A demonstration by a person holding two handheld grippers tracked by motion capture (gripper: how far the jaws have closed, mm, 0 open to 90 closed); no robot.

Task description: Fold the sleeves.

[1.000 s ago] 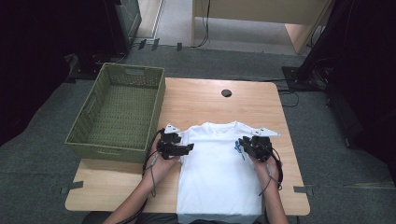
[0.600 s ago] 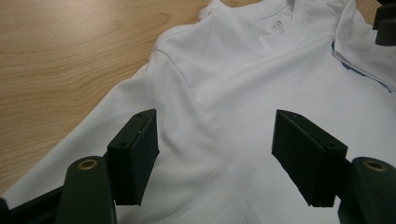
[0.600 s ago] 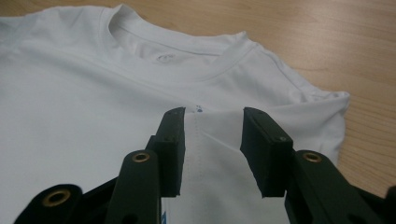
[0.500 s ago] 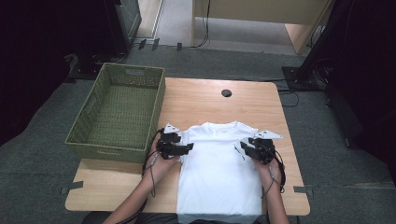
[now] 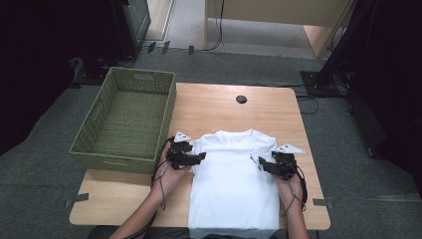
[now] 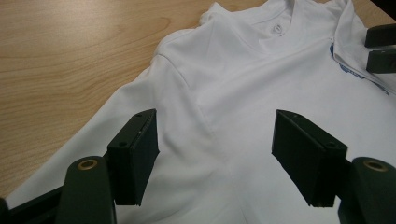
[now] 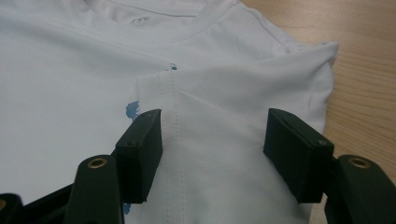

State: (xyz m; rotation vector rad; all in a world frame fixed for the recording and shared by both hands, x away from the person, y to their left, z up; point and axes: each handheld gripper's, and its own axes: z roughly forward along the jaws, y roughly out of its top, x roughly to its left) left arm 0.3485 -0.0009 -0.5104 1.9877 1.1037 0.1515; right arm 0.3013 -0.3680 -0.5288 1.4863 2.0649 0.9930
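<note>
Wooden table carries the white T-shirt with both sleeves folded in, the left gripper open beside it, the right gripper just released over its sleeve; lengthwise folding and the basket seemingly remain.

High view: looked forward and down from above the near side, well back, taking in whole bench, green basket, floor beyond. Left gripper view: sat low and close over white shirt, faced along own jaws across left shoulder toward collar. Right gripper view: equally close, aimed across folded right sleeve toward collar. Shared by all three: shirt's collar region; bench wood at edges too.
</note>
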